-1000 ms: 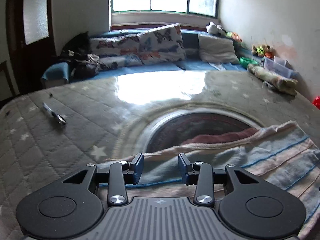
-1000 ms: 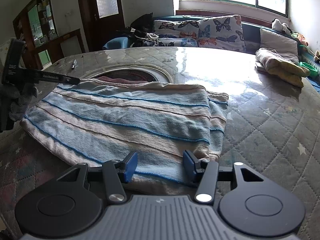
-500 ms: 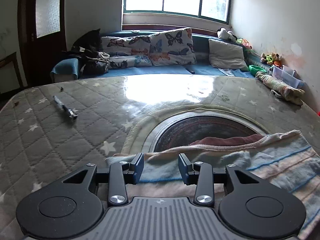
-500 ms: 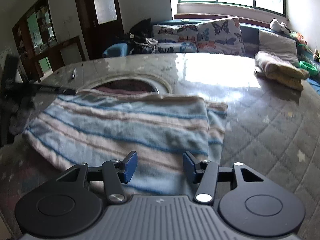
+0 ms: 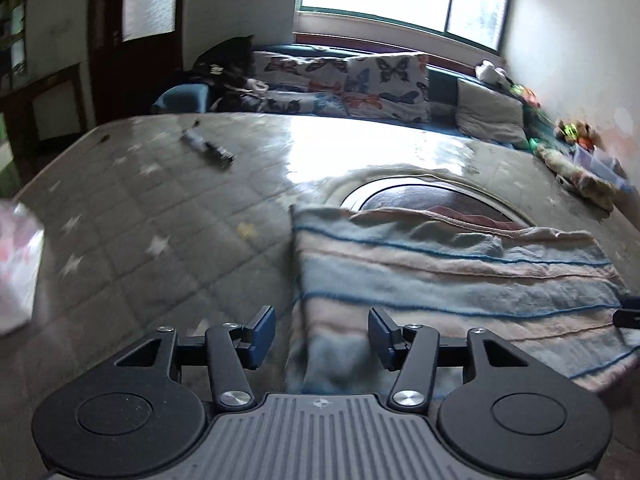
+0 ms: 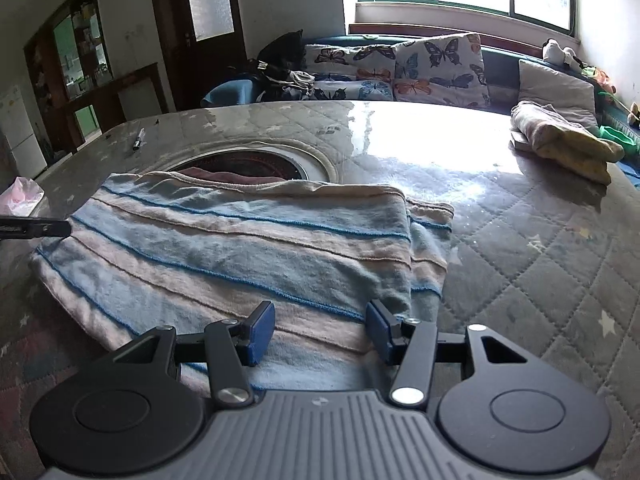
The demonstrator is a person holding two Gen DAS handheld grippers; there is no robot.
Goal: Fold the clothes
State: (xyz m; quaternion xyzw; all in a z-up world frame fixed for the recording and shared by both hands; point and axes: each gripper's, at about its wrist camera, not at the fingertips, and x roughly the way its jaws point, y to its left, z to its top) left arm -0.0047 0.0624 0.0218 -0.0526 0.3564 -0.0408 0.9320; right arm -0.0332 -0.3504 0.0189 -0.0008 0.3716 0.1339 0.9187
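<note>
A blue, white and pink striped cloth (image 6: 248,248) lies folded on the quilted table (image 6: 540,264), its far edge over a round dark opening (image 6: 248,162). It also shows in the left wrist view (image 5: 440,276). My left gripper (image 5: 322,338) is open and empty, above the cloth's near left corner. My right gripper (image 6: 320,334) is open and empty, above the cloth's near edge by its right side. The tip of the left gripper (image 6: 36,227) shows at the cloth's left edge in the right wrist view.
A pen (image 6: 139,139) lies on the table at the far left; it also shows in the left wrist view (image 5: 208,148). A folded yellow-grey garment (image 6: 560,140) sits far right. A pink-white bag (image 6: 22,196) is at the left edge. A sofa with butterfly cushions (image 6: 400,68) stands behind.
My left gripper has pulled back and swung left, from the cloth's far edge by the opening to its near left corner. My right gripper has stayed open over the near edge.
</note>
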